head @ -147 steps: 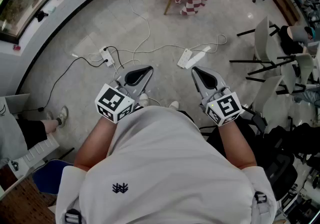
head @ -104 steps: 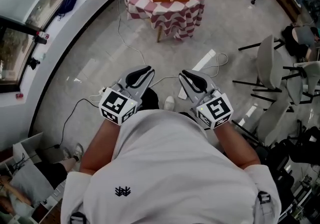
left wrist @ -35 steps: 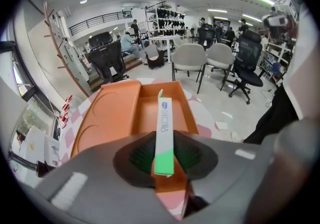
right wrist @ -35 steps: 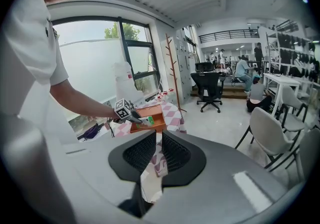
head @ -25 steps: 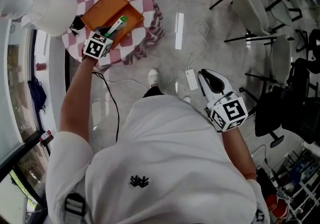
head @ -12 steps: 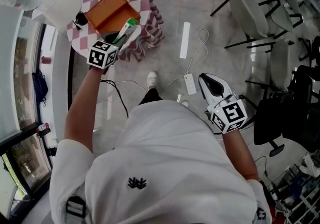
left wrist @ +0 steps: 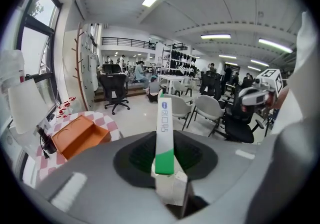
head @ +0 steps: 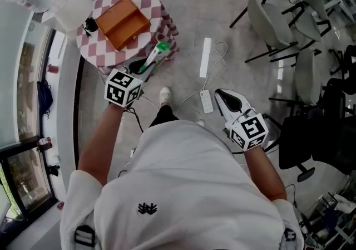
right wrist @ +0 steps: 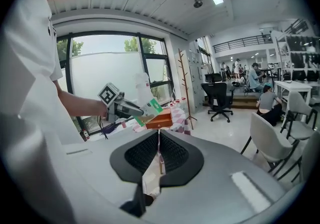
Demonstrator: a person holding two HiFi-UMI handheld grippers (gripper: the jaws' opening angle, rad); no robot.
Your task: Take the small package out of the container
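An open orange container (head: 122, 22) sits on a round checkered table (head: 150, 4). No package shows inside it. My left gripper (head: 146, 67) hangs off the table's near edge, shut on the small green-and-white package (head: 156, 56), which sticks out past the jaws. In the left gripper view the package (left wrist: 164, 133) stands upright between the jaws, with the container (left wrist: 75, 135) low at left. My right gripper (head: 221, 94) is over the floor at right, shut and holding nothing. The right gripper view shows its jaws (right wrist: 159, 148) closed together, and the left gripper's package (right wrist: 150, 108) in front of the container (right wrist: 160, 117).
White bags or shades (head: 72, 9) crowd the table's left side, with a small dark object (head: 89, 24) beside the container. Power strips (head: 206, 65) and cables lie on the floor. Chairs (head: 267, 15) stand at right. A window wall runs along the left.
My left gripper has lifted the package out of the orange container and drawn it back past the table's edge. The right gripper has shifted a little to the left.
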